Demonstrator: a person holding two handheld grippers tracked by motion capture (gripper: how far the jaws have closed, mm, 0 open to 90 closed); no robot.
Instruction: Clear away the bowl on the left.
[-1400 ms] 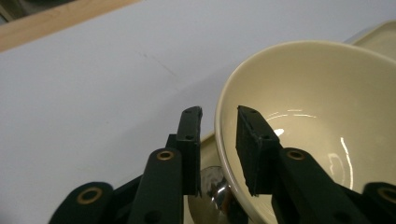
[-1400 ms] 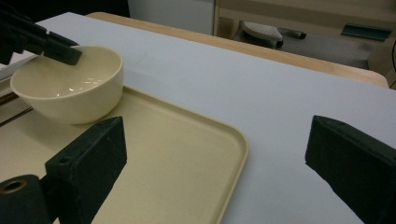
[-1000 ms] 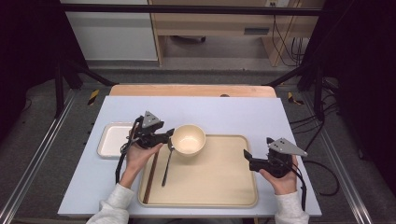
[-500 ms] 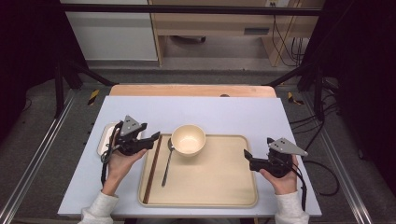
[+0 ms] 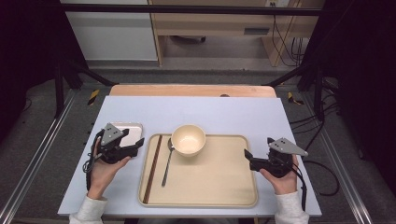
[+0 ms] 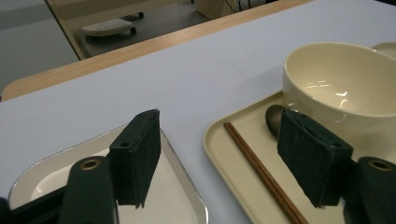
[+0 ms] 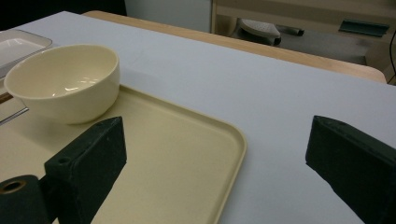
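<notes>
A pale blue table top (image 5: 196, 112) carries a beige plastic tray (image 5: 219, 182) holding a cream bowl (image 5: 188, 139), a metal spoon (image 5: 166, 163) and brown chopsticks (image 5: 152, 168). The spoon's bowl is half hidden behind a jaw in the left gripper view. The left gripper (image 5: 134, 148), jaws spread and just been opening with nothing between, hovers over a small steel tray (image 5: 131, 128), partly covered. The right gripper (image 5: 248, 159) stands wide, empty, at the tray's right edge.

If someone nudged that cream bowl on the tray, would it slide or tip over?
The bowl would probably slide rather than tip: it looks wide and low, sitting upright on the smooth tray. Its glossy surface suggests a slippery grip. It looks empty, so likely light.
</notes>
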